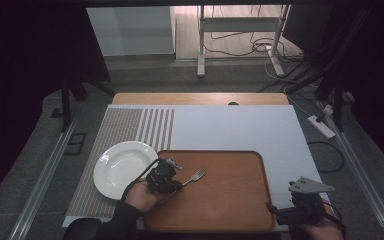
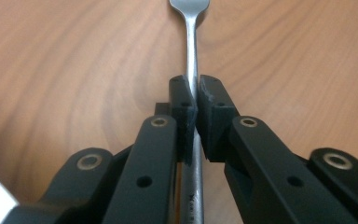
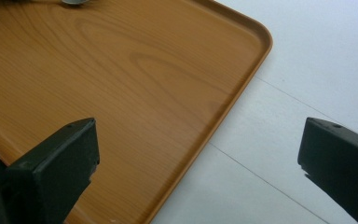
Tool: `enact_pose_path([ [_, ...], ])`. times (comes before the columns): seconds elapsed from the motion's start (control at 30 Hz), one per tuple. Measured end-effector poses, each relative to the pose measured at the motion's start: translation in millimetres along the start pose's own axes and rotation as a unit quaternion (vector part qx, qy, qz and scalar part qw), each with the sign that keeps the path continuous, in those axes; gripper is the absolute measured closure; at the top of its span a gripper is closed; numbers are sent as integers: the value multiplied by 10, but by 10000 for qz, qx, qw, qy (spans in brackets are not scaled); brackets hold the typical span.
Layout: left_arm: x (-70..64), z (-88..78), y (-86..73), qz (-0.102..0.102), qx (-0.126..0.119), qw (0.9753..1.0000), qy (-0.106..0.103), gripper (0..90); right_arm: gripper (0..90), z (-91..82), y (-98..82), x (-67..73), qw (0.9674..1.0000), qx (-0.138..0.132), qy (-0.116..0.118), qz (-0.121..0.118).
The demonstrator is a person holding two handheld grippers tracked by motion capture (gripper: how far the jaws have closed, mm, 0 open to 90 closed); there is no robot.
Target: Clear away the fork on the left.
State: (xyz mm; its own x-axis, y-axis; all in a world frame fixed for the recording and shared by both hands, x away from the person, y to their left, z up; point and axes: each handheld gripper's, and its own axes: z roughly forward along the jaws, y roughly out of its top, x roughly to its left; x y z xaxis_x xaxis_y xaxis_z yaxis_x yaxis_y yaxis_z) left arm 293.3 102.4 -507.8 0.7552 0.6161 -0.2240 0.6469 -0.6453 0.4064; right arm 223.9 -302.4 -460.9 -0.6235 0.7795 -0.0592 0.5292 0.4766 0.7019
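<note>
Jaws, left: my left gripper [image 2: 193, 100] is clamped on the handle of a metal fork [image 2: 190, 56], pads pressing both flanks of the shaft partway along, tines pointing away from me.

Item 1, far left: white plate [image 1: 121, 167], empty, resting on the striped part of the surface [image 1: 240, 127], just beside the tray's left edge.

Item 2: fork, low over the left half of the wooden tray [image 1: 230, 197]; whether it touches the wood I cannot tell. My judgement: light, rigid, polished and thus slippery; a narrow shaft apt to swivel between pads, so a hold nearer mid-handle suits it best.

Item 3, right: my right gripper [image 3: 198, 154], jaws wide apart and holding nothing, hanging over the tray's near right corner.

Views compared: the left gripper view gives the pad contact and faint lettering on the handle; the high view gives the plate and both hands' positions; the right gripper view gives the tray's raised rim.
</note>
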Motion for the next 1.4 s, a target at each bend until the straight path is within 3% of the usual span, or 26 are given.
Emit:
enact_pose_path([
  [0.13, -57, -17, -124, -107, 25, 9999, 86, 845, 0, 1, 0, -1, 10000, 0, 2, 6],
  [0.23, -89, -35, -211, -223, -39, 9997, 11, 842, 0, 2, 1, 2, 10000, 11, 6, -7],
  [0.33, -104, -43, -253, -189, -116, 9998, -24, 816, 0, 6, 2, 4, 10000, 15, 0, -20],
  [0.4, -96, -63, -253, -171, -255, 9995, -1, 745, 0, 6, 4, 4, 10000, 22, 3, -22],
  [0.5, -86, -108, -232, -106, -485, 9988, -35, 737, 0, 5, 4, 5, 10000, 16, 4, -25],
  [0.7, -111, -73, -148, -3, -504, 9985, -193, 887, 0, 9, 5, 6, 10000, 25, 6, -23],
  [0.8, -155, -12, -92, 107, -399, 9989, -214, 893, 0, 10, 5, 6, 10000, 30, 11, -25],
  [0.97, -192, 87, -48, 214, -214, 9995, -50, 894, 0, 10, 5, 4, 10000, 33, 26, -28],
  [1.4, 13, -25, -146, -137, -109, 9991, 398, 894, 0, 6, 3, 1, 10000, 24, 44, -18],
])
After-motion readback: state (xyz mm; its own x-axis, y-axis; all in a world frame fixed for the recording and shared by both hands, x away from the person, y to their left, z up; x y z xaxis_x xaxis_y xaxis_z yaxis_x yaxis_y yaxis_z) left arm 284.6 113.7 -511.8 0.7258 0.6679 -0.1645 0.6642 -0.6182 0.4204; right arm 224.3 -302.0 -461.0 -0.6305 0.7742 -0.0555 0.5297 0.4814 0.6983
